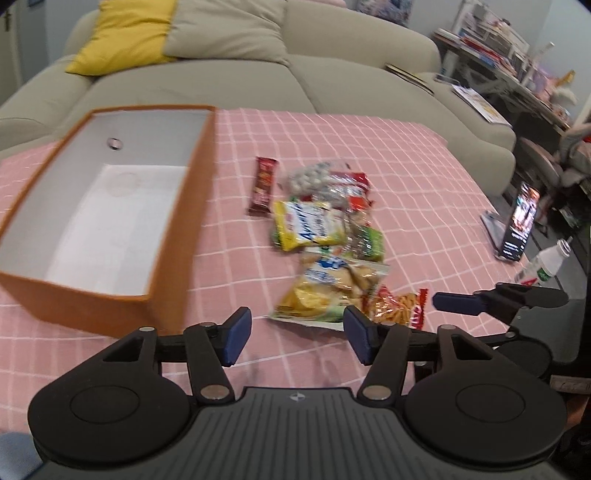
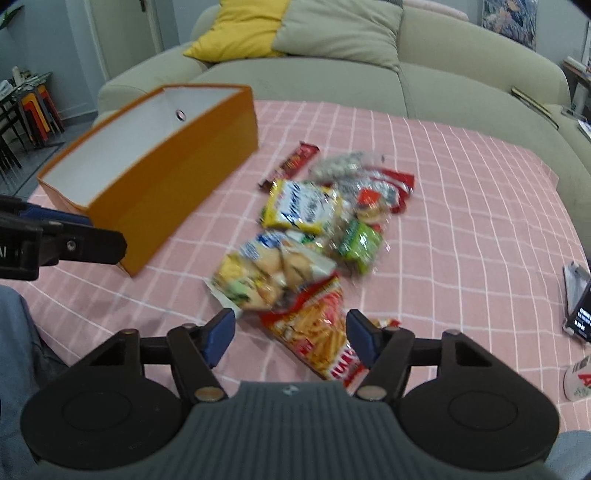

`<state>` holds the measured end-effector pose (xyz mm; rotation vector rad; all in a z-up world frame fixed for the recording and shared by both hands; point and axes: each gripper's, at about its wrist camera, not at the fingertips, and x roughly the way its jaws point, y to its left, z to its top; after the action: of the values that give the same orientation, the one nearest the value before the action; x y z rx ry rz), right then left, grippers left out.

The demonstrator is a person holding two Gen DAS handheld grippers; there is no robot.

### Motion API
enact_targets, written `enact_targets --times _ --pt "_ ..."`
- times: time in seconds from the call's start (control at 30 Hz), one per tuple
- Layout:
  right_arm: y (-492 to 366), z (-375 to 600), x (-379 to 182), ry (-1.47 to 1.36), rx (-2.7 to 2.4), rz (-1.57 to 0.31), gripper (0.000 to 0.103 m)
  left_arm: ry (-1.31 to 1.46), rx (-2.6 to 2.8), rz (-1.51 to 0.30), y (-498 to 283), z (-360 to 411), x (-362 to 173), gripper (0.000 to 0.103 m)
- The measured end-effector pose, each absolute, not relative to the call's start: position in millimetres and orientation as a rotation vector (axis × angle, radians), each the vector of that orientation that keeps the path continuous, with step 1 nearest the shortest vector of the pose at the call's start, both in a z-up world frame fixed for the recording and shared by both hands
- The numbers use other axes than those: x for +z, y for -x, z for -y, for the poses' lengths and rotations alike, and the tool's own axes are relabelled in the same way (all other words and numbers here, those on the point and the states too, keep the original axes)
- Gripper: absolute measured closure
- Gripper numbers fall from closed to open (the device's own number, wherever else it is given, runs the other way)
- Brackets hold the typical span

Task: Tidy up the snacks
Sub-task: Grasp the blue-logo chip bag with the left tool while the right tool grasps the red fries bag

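An orange box (image 1: 177, 229) with a white, empty inside stands at the left on the pink checked cloth. To its right lies a pile of snacks: a red-brown bar (image 1: 263, 186), a yellow packet (image 1: 310, 225), a green packet (image 1: 365, 242), a bag of chips (image 1: 332, 291) and a red packet of fries (image 1: 399, 308). My left gripper (image 1: 297, 334) is open over bare cloth, just short of the chips bag. My right gripper (image 2: 290, 338) is open, low over the red fries packet (image 2: 314, 332), which lies between its fingers with a gap at the left pad.
A beige sofa (image 1: 332, 81) with a yellow cushion (image 1: 122, 33) runs behind the table. At the right edge stand a phone on a stand (image 1: 517, 221) and a white bottle (image 1: 546, 262). A cluttered desk is at the far right.
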<state>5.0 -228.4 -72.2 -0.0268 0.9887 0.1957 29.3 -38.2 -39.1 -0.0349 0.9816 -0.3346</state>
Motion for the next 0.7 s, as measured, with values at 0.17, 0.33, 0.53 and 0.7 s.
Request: enact_targets --times 0.17,0.33,0.53,0.7 --pt "-14.4 232.0 -86.6 0.031 0.219 -1.034 0.04 0.015 -0.389 -1.021 -51.8 57.5 -54.6 0.029" --pt "-27.3 224.8 -102.1 0.122 0.252 -1.077 0.037 -0.012 -0.416 -1.077 -75.7 75.0 -71.8 0.027" --pt "-41.2 219.9 -116.6 0.227 0.289 -1.115 0.037 -0.089 -0.444 -1.156 -92.9 91.8 -93.2 0.026" --pt "-50.3 221.6 -126.4 0.258 0.313 -1.145 0.041 -0.132 -0.461 -1.206 -103.1 99.5 -106.2 0.026"
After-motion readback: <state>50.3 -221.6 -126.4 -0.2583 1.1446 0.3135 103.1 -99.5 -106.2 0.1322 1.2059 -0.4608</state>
